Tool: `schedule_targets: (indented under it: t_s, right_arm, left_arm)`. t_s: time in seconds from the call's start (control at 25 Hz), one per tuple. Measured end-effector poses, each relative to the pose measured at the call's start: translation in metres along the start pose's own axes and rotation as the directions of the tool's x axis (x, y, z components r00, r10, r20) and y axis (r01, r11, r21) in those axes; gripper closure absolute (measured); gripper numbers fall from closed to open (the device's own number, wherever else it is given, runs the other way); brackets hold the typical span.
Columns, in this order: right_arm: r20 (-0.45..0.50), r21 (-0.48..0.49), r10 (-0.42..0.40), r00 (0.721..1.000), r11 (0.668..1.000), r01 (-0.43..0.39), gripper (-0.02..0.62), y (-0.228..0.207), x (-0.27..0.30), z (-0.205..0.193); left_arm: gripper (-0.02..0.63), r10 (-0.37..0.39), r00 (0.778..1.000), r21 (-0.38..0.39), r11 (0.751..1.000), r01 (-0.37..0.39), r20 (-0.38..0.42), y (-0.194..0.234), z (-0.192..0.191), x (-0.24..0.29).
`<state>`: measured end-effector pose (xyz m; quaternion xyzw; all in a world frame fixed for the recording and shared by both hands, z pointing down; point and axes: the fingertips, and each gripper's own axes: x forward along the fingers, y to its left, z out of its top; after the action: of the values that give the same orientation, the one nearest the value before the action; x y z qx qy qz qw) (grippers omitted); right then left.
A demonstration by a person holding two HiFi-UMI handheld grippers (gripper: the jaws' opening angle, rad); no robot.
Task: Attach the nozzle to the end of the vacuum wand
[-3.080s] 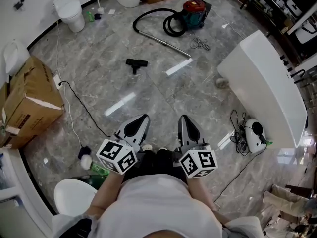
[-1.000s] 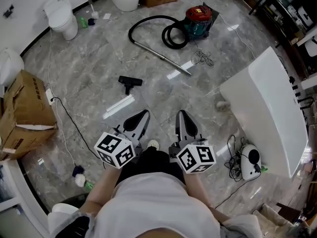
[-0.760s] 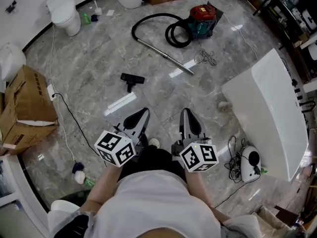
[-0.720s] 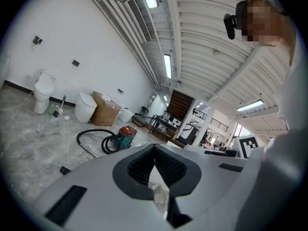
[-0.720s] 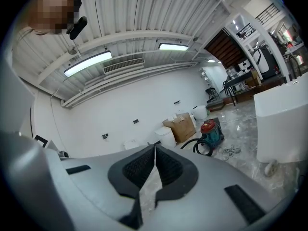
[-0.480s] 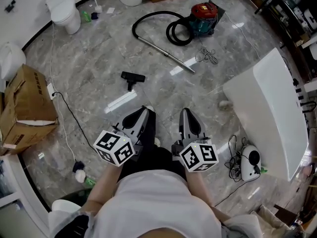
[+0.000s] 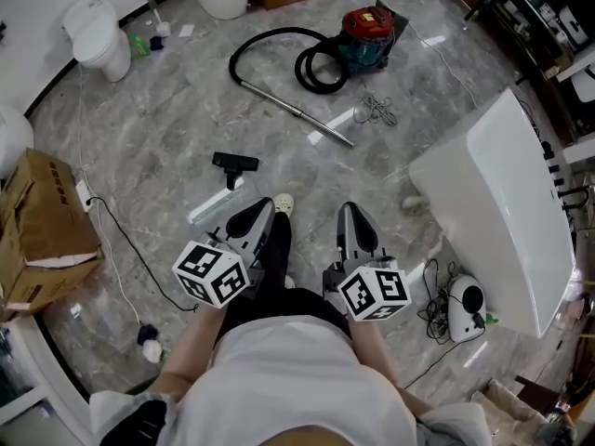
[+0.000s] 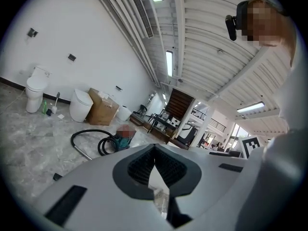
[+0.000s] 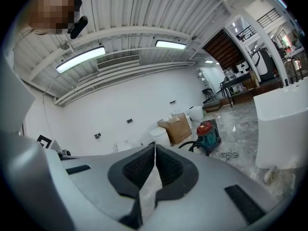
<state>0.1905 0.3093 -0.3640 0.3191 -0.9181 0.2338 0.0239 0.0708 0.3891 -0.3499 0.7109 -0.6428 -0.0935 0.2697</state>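
We are holding left gripper (image 7: 261, 214) and right gripper (image 7: 348, 216) closed, empty, lower centre. Nozzle (image 7: 234, 163) lying on floor (image 7: 158, 137), centre-left, well apart from wand (image 7: 293, 111), upper centre.

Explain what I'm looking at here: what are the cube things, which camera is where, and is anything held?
No robot: a person holds a gripper in each hand; the marker cubes are part of them. The top-down picture is shot from the person's head and shows the left gripper and right gripper. The other two come from a camera riding on each gripper, looking along its jaws. Both are shut and empty. On the marble floor lie the black nozzle and, apart from it, the metal wand, joined by a hose to the red vacuum.
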Motion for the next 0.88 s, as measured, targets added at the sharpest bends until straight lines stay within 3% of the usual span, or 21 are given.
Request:
schedule_targets:
  t_s: [0.48, 0.88]
  right_arm:
    - [-0.01, 0.004, -0.034, 0.999, 0.999, 0.034, 0.577, -0.037, 0.113, 0.052]
    - [0.044, 0.019, -0.073, 0.996, 0.997, 0.072, 0.577, -0.077, 0.202, 0.092]
  left_arm:
    - [0.598, -0.039, 0.999, -0.026, 0.999, 0.038, -0.03, 0.056, 0.07, 0.103]
    - [0.598, -0.114, 0.991, 0.011, 0.993, 0.115, -0.065, 0.098, 0.118, 0.2]
